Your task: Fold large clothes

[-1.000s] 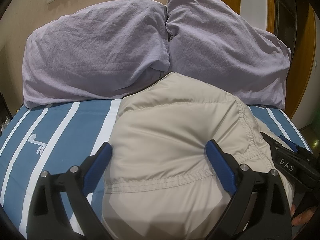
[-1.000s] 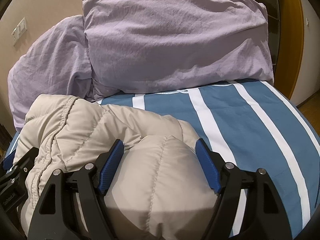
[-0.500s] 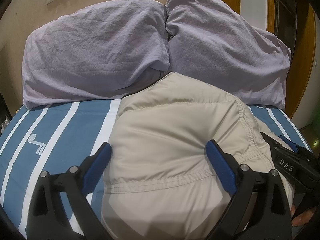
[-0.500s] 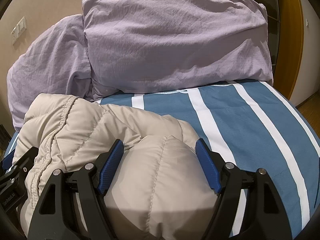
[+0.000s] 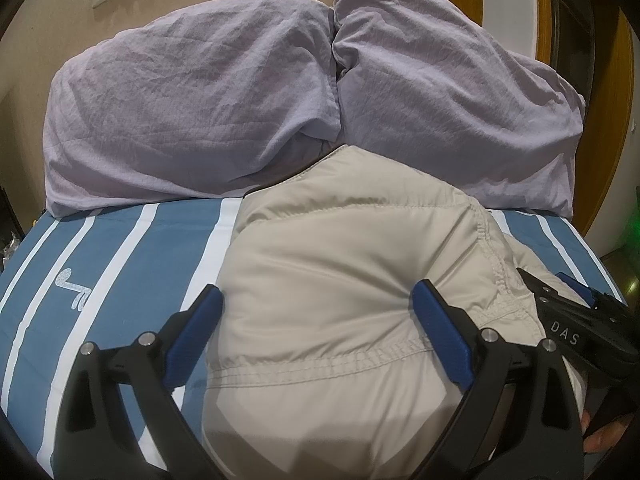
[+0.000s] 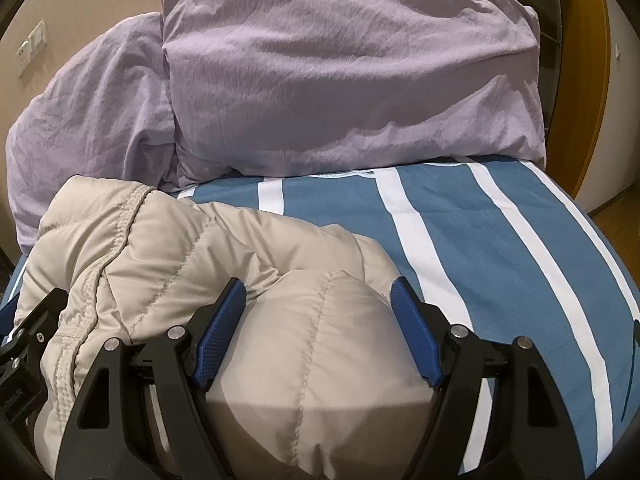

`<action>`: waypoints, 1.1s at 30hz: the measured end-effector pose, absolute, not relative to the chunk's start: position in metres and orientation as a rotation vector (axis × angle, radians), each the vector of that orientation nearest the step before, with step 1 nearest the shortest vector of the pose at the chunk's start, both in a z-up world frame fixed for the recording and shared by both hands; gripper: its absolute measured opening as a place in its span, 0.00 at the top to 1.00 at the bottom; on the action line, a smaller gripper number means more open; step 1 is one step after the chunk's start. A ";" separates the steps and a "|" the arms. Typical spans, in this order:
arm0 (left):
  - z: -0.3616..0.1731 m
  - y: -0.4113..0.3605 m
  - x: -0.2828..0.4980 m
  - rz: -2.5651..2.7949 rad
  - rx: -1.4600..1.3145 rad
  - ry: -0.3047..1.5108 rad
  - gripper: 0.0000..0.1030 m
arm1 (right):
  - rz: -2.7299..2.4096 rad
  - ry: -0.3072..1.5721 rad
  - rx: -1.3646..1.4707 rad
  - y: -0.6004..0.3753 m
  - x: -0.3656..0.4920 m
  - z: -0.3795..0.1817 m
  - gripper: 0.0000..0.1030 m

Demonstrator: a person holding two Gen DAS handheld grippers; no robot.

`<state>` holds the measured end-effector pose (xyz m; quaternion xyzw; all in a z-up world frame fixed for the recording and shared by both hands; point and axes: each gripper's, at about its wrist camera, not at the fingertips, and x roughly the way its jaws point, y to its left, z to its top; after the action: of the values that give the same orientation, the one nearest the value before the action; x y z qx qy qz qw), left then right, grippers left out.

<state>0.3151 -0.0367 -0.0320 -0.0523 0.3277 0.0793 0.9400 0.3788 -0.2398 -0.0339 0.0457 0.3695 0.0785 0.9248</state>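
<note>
A beige quilted puffer jacket [image 5: 344, 264] lies bunched on the blue-and-white striped bed, also shown in the right wrist view [image 6: 168, 248]. My left gripper [image 5: 316, 300] is open, its blue pads straddling the jacket's left part, with fabric bulging between them. My right gripper [image 6: 318, 296] is open too, straddling a puffy fold at the jacket's right end. The right gripper also shows at the right edge of the left wrist view [image 5: 576, 328]. The left gripper shows at the left edge of the right wrist view [image 6: 28, 332].
Two lilac pillows [image 5: 192, 108] [image 6: 344, 64] lean against the wall at the head of the bed, just behind the jacket. Striped sheet [image 6: 500, 240] lies bare to the right and to the left [image 5: 100, 264]. A wooden door frame [image 6: 588, 80] stands at right.
</note>
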 end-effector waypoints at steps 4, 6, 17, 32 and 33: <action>-0.025 -0.027 0.311 0.132 -0.147 0.720 0.06 | 0.186 0.780 0.119 -0.248 0.376 -0.027 0.26; -0.020 -0.013 0.301 0.096 -0.205 0.734 0.06 | 0.199 0.771 0.150 -0.261 0.365 -0.019 0.19; -0.026 0.056 0.265 0.011 -0.421 0.813 0.04 | 0.374 0.901 0.427 -0.334 0.334 -0.024 0.01; -0.055 0.049 0.280 -0.174 -0.638 0.886 0.02 | 0.585 1.048 0.634 -0.325 0.345 -0.065 0.01; -0.058 0.049 0.281 -0.186 -0.659 0.890 0.02 | 0.591 1.053 0.641 -0.325 0.346 -0.066 0.01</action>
<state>0.2814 0.0487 -0.0577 -0.3122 0.4220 -0.0882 0.8466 0.3460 -0.3247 -0.0659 0.2961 0.4864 0.2731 0.7753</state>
